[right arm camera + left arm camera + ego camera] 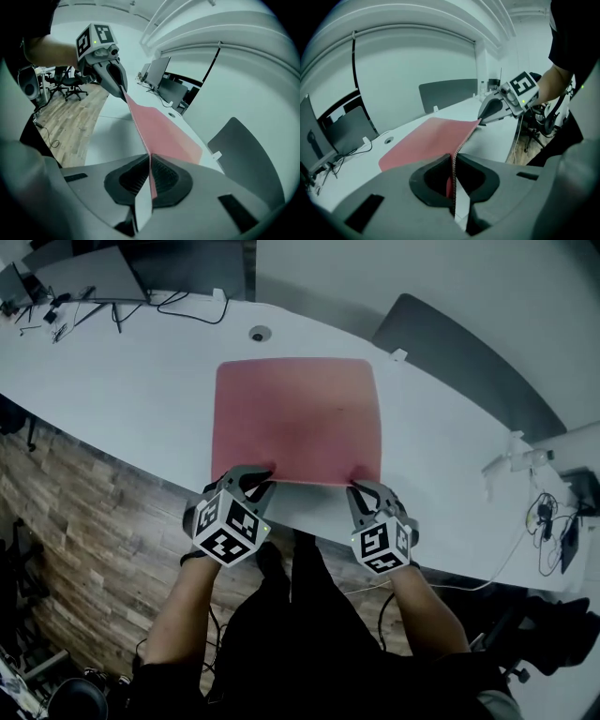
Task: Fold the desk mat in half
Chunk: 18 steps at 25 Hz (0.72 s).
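Note:
A red desk mat (pixel 298 418) lies flat on the white table (pixel 131 390), its near edge by the table's front. My left gripper (pixel 255 480) is shut on the mat's near left corner. My right gripper (pixel 362 491) is shut on the near right corner. In the left gripper view the mat's (pixel 426 138) stitched edge runs straight into the closed jaws, with the right gripper (pixel 483 119) at the far corner. In the right gripper view the mat (pixel 161 129) is pinched between the pads, and the left gripper (pixel 123 93) holds the other corner.
A round cable hole (pixel 260 334) sits just beyond the mat. Monitors and cables (pixel 103 287) crowd the table's far left. A dark chair back (pixel 459 357) stands behind the table at right. A white cable and small items (pixel 511 460) lie at the right end. Wood floor (pixel 84 521) lies below.

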{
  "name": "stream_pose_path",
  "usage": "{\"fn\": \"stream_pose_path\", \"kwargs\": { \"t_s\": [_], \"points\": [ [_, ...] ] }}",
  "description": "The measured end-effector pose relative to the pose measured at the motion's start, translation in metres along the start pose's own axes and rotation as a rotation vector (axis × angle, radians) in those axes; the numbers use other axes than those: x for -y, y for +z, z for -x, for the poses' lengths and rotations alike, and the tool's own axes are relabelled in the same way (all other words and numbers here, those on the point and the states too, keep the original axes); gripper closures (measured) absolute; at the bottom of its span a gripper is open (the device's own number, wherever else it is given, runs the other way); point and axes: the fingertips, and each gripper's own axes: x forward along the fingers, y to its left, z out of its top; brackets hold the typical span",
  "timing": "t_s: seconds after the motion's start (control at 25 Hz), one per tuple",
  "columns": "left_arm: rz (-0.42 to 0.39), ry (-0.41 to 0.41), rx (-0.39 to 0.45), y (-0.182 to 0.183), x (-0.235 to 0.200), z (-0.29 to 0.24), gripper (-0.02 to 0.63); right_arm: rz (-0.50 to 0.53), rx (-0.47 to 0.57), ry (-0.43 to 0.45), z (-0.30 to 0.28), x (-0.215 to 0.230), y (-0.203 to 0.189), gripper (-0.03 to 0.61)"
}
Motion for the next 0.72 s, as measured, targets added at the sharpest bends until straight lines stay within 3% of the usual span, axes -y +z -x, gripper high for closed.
{"fn": "stream_pose_path", "kwargs": {
  "t_s": [0.36,0.72],
  "points": [
    [-0.087,-0.174,-0.041,-0.011,0.044,0.023,0.583,0.013,-0.076,0.131,0.052,-0.022,-0.004,0.561],
    [-0.137,-0.113,-0.066,0.001,0.004,0.029,0.588,0.039,-0.019,0.021,0.047,0.020,0.045,0.561]
  ]
}}
